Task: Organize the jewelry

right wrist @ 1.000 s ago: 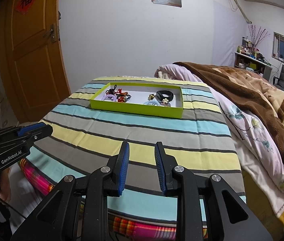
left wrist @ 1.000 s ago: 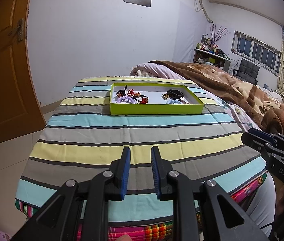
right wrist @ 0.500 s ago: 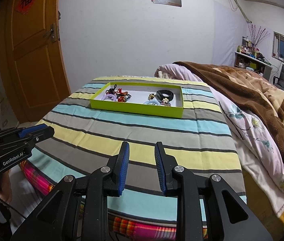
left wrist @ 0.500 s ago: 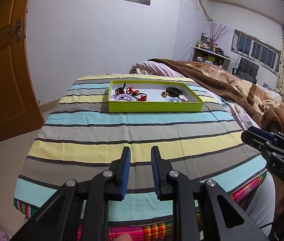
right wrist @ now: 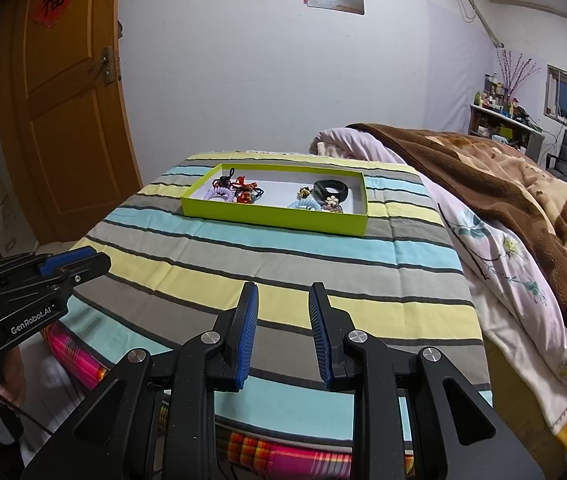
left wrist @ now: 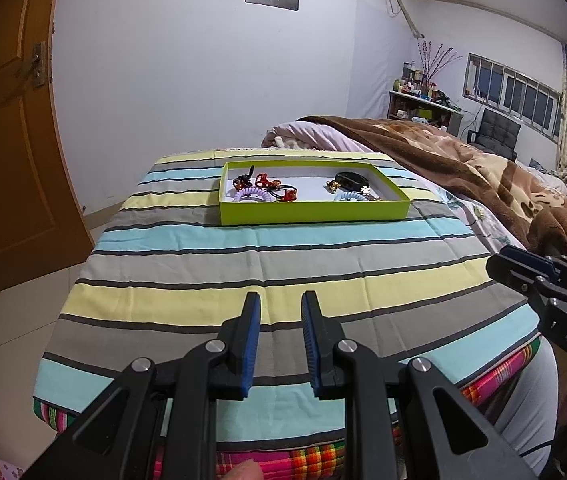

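A lime-green tray (left wrist: 315, 213) (right wrist: 271, 217) sits at the far end of the striped cloth. It holds a purple coil hair tie (left wrist: 252, 194) (right wrist: 219, 193), red and black ties (left wrist: 271, 184) (right wrist: 243, 190), a light blue coil tie (left wrist: 349, 197) (right wrist: 303, 204) and a black band (left wrist: 350, 178) (right wrist: 331, 190). My left gripper (left wrist: 280, 312) is open and empty over the near edge of the cloth. My right gripper (right wrist: 283, 300) is open and empty, also at the near edge. Each gripper shows at the side of the other's view.
The striped cloth (left wrist: 275, 264) covers a table; its near edge drops to a plaid layer (right wrist: 283, 452). A bed with a brown blanket (right wrist: 503, 184) lies to the right. A wooden door (right wrist: 63, 120) stands at left.
Both grippers stay open. The left view has shifted slightly, with the tray now a little lower and nearer in it. The right gripper has barely moved.
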`<state>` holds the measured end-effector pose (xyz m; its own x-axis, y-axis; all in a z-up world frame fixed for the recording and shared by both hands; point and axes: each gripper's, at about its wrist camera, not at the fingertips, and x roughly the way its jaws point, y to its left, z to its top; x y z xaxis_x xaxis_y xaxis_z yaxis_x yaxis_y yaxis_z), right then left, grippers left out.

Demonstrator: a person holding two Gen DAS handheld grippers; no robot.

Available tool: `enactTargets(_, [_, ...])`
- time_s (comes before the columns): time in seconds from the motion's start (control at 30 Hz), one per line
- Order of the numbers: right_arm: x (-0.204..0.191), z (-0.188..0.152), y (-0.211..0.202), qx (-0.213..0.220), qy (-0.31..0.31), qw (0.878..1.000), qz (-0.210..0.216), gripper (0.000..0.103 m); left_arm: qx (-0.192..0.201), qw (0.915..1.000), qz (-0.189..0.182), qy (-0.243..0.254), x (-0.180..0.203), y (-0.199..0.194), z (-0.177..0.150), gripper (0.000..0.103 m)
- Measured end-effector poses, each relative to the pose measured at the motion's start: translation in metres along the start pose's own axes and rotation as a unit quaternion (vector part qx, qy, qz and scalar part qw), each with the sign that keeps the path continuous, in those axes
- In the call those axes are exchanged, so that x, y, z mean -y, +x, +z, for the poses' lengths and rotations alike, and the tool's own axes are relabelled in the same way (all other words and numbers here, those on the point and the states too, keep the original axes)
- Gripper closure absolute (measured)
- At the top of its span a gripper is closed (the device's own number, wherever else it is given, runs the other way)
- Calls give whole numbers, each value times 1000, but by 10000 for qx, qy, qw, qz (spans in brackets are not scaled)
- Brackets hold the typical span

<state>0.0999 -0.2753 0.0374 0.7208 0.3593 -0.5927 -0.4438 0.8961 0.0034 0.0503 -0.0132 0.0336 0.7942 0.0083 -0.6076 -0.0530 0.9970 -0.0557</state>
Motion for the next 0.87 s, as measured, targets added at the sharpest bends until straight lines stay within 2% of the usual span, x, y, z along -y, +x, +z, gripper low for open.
enactTargets(0.37, [-1, 1, 0, 4, -20, 10000, 5, 76, -57, 9999, 135, -27, 0, 3, 0, 81])
enactTargets(0.87, [-2, 0, 2, 11, -23, 10000, 9, 76, -26, 9998, 89, -170, -4, 4, -2, 81])
